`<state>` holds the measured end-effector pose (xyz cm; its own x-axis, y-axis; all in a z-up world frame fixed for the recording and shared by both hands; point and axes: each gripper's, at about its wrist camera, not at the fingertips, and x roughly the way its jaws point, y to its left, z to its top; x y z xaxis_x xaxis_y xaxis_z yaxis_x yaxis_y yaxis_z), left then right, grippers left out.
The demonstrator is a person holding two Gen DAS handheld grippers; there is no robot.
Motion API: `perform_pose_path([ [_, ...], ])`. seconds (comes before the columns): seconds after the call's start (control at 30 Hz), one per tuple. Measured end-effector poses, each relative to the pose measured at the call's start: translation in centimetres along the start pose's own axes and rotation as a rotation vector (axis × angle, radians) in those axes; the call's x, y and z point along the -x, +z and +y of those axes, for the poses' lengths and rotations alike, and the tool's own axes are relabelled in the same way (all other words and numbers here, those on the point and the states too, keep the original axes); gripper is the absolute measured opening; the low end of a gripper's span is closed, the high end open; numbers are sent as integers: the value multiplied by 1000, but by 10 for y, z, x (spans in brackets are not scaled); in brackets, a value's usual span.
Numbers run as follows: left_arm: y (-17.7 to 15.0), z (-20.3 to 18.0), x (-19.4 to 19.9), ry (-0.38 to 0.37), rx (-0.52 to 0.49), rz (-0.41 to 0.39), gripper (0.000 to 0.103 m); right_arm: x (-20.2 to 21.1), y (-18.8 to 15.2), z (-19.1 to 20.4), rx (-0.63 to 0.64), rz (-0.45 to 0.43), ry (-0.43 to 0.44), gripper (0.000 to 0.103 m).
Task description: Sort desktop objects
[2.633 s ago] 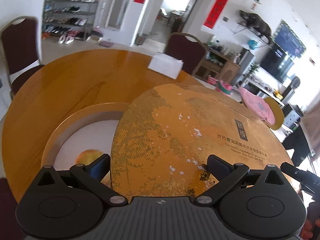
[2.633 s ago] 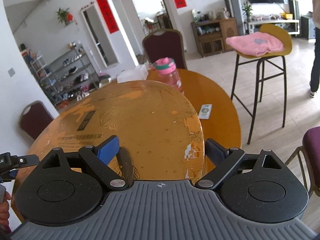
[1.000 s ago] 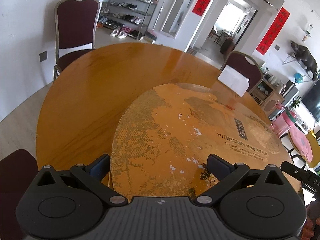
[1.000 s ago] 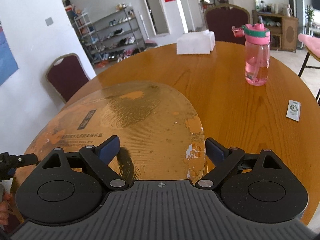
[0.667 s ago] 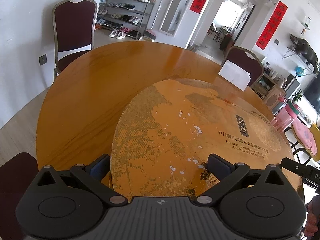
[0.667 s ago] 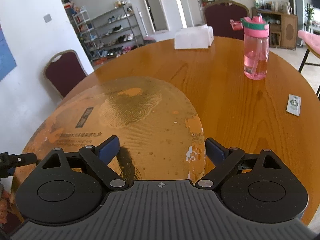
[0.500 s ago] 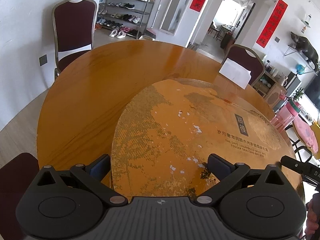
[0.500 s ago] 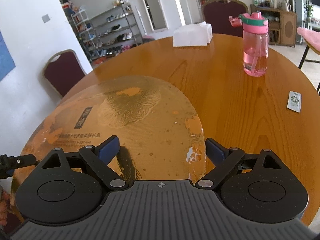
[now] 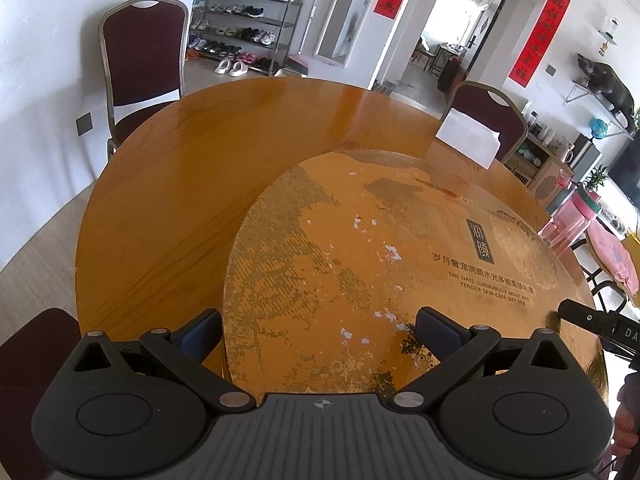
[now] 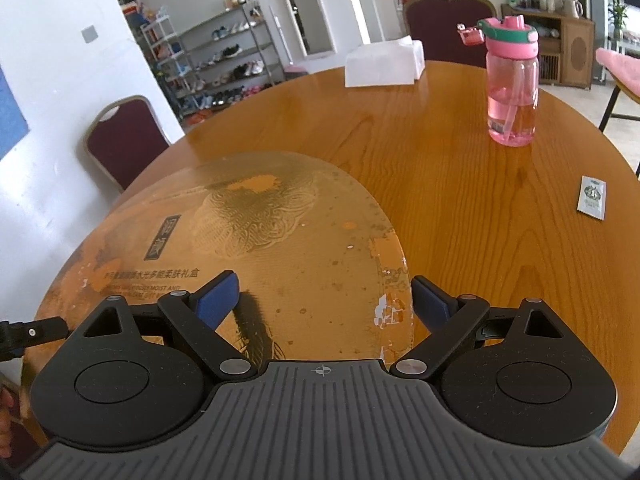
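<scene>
Round lid point(image 9: 380, 264): a wide, worn golden disc with printed lettering and flaking patches, filling the lower centre of both wrist views, held flat above the desk point(image 9: 192, 184).
Left tongs point(image 9: 318, 334): fingers spread wide, one to each side of the lid's near edge; I cannot tell whether the pads touch it.
Right tongs point(image 10: 324, 300): likewise spread, straddling the opposite edge of the lid point(image 10: 256, 248); contact cannot be told.
Pink water bottle point(image 10: 511, 84): upright at the upper right of the right wrist view, capped in green and pink, holding a little clear liquid and a straw.
Tissue box point(image 10: 384, 62): white, at the desk's far edge, top centre.
Sachet point(image 10: 591, 198): small, white, flat on the desk at the right edge, well apart from the bottle.
</scene>
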<state>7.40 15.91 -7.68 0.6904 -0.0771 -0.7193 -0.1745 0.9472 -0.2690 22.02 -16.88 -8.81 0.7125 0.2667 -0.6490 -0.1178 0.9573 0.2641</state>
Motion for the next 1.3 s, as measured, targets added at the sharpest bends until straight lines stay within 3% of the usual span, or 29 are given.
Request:
perform_pose_path([
  [0.4,-3,-3,1,3,-60,5,98,4,-13,7,48,-41,-32,92],
  [0.5,3,-5,15,67,-82,16,99,15,-5,14,64,-30,-53,90],
  [0.67,8,-15,45,293,-187,27,101,54,13,35,143,-37,-97,95],
  [0.73,7,-21,50,374,-237,37,101,63,11,43,164,16,-116,95],
  [0.93,7,-26,47,368,-257,54,103,75,-5,59,163,167,-123,92],
  [1.07,6,-23,37,421,-240,88,102,77,-13,63,170,202,-119,92],
  [1.3,-1,-18,30,450,-270,128,102,78,-19,61,164,245,-113,92],
])
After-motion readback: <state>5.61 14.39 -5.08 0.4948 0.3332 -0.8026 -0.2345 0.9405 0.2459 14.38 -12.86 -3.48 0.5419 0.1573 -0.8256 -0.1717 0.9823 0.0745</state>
